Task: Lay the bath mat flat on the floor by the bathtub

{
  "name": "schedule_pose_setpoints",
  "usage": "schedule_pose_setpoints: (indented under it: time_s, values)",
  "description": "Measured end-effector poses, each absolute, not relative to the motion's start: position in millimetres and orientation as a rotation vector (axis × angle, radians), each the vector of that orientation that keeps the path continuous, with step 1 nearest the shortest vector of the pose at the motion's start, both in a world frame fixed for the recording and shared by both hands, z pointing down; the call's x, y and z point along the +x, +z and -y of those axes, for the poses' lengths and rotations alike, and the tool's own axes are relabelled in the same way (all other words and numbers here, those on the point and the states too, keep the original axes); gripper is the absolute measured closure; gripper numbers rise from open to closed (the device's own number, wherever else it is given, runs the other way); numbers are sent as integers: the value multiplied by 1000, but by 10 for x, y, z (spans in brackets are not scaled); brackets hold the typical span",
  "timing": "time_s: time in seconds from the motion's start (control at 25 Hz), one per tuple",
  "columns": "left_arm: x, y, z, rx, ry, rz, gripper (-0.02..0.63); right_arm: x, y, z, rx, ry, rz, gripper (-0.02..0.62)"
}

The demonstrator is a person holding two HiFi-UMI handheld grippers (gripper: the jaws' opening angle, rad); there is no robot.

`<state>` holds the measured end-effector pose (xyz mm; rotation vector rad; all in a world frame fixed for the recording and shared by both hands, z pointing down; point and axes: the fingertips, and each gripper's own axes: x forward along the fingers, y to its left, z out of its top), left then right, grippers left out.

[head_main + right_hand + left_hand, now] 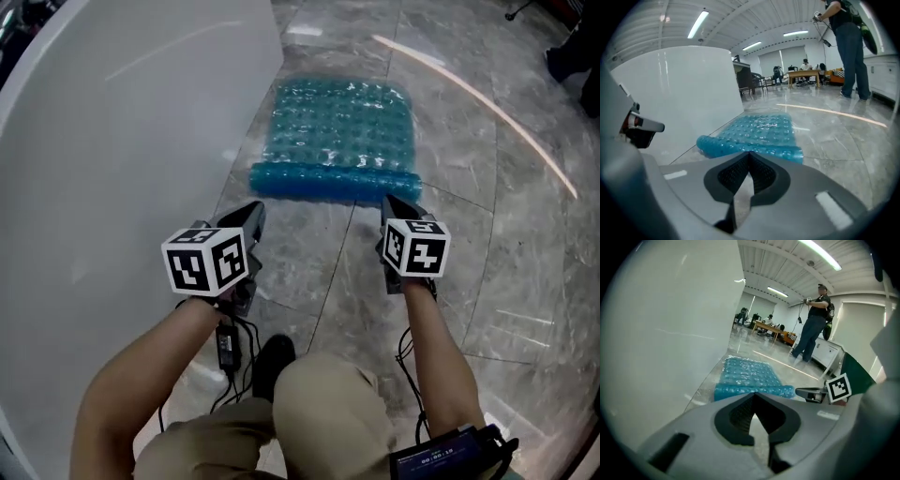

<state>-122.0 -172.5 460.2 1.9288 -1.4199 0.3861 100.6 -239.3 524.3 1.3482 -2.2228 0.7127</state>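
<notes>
Our left gripper (251, 214) and right gripper (396, 204) are closed, holding nothing. Just past them the bath mat (342, 131) lies on the floor (328, 272) by the bathtub (122, 122), near edge rolled up. It looks soft and light; we'd grab the roll's ends.

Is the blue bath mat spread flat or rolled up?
Partly spread: the bath mat lies flat by the bathtub, its near edge rolled.

Khaki trousers (328, 417) and a black shoe (272, 361); the left gripper (253, 210) and the right gripper (394, 202) have dark grey bodies, with black ribbed pads (740, 414) inside the jaws; each carries a white cube (208, 261) printed with black square markers; black cables (228, 370) trail from both; a dark box (448, 459) bears a blue label.
</notes>
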Motion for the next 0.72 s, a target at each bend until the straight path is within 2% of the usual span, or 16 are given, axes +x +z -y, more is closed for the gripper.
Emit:
schedule_pose_setpoints:
  time_s: [0.08,0.16,0.2,0.28,0.48,0.72]
  values:
    - [-1283,4691,1562,1913,392,1427,600,925,5315,2261,1357,797,2251,577]
    - [-1273,4768,1609,1941,383,1450,600,797,5340,2214,1328,851,2302,536]
    - [-1254,4812,1653,1954,379,1457,600,721,5367,2202,1305,866,2316,540]
    - [-1216,4944,1695,1948,361,1449,600,551,5465,2140,1248,875,2305,589]
    - [-1143,5126,1899,1940,227,1426,600,221,5432,2193,1158,736,2290,589]
    - [-1051,5213,2228,2014,229,1425,600,352,5444,2666,1289,621,2218,589]
